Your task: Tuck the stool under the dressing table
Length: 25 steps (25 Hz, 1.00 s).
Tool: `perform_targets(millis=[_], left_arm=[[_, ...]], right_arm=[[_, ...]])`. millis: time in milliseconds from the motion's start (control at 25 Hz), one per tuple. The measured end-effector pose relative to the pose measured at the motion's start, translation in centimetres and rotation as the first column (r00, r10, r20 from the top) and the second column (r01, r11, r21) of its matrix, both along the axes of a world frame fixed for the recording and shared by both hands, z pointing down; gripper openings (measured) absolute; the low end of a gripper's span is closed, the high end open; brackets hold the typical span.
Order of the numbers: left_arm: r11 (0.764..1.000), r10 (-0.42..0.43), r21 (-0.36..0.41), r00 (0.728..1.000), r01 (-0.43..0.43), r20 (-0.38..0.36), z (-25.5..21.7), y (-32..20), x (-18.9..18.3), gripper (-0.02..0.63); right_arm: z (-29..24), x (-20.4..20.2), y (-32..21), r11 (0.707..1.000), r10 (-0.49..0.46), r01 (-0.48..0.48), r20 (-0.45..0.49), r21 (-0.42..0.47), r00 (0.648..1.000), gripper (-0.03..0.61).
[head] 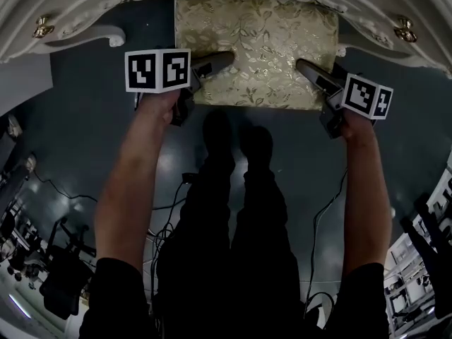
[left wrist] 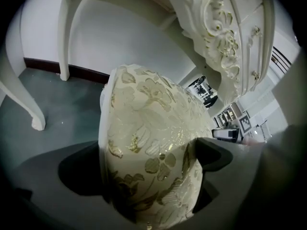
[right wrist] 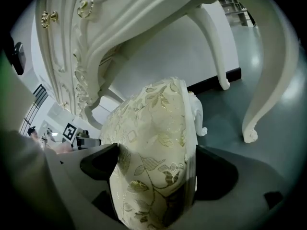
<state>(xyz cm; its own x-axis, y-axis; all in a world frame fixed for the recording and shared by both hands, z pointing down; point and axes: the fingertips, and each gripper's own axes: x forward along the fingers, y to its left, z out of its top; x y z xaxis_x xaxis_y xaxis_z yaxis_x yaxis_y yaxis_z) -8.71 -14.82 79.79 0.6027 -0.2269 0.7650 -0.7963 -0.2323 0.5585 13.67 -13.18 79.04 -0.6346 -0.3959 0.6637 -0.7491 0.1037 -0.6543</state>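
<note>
The stool [head: 258, 48] has a gold floral cushion and white legs; its far part sits under the white carved dressing table [head: 92, 9]. My left gripper [head: 205, 73] is shut on the cushion's near left corner. My right gripper [head: 314, 76] is shut on its near right corner. In the left gripper view the cushion [left wrist: 148, 147] fills the gap between both jaws of the left gripper [left wrist: 153, 169]. The right gripper view shows the cushion [right wrist: 153, 147] clamped the same way by the right gripper [right wrist: 156, 169], with the table's carved apron [right wrist: 91, 47] above.
Curved white table legs [left wrist: 29, 104] [right wrist: 264, 80] stand on either side of the stool on the dark grey floor [head: 85, 126]. My legs and shoes [head: 233, 147] are just behind the stool. Cables [head: 169, 203] lie on the floor near my feet.
</note>
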Motion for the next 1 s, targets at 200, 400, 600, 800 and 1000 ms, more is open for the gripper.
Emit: perform_targets(millis=[200,400,600,800,1000], left_arm=[[0.998,-0.062,0.029,0.998,0.062,-0.028,0.1,-2.8,-0.3,0.589],[0.994,-0.086,0.062,0.995,0.089,-0.046,0.1,-4.0,-0.5,0.589],[0.990,-0.117,0.070,0.991,0.122,-0.068,-0.6,-2.7,-0.9,0.589],[0.992,-0.119,0.031,0.993,0.119,-0.013,-0.5,2.4,-2.3,0.588],[0.992,-0.128,0.004,0.992,0.129,-0.005,0.0,4.9,-1.8,0.586]], right_arm=[[0.0,-0.1,-3.3,0.999,0.028,-0.028,0.006,0.033,1.000,0.471],[0.2,-0.1,-4.3,0.995,0.077,-0.077,0.014,0.055,0.997,0.472],[-0.3,0.3,-3.6,0.992,0.101,-0.102,0.005,0.069,0.995,0.471],[-0.4,1.0,0.5,0.999,0.041,-0.041,-0.006,-0.002,0.999,0.471],[-0.1,0.9,3.4,0.995,0.082,-0.081,0.016,-0.052,0.996,0.466]])
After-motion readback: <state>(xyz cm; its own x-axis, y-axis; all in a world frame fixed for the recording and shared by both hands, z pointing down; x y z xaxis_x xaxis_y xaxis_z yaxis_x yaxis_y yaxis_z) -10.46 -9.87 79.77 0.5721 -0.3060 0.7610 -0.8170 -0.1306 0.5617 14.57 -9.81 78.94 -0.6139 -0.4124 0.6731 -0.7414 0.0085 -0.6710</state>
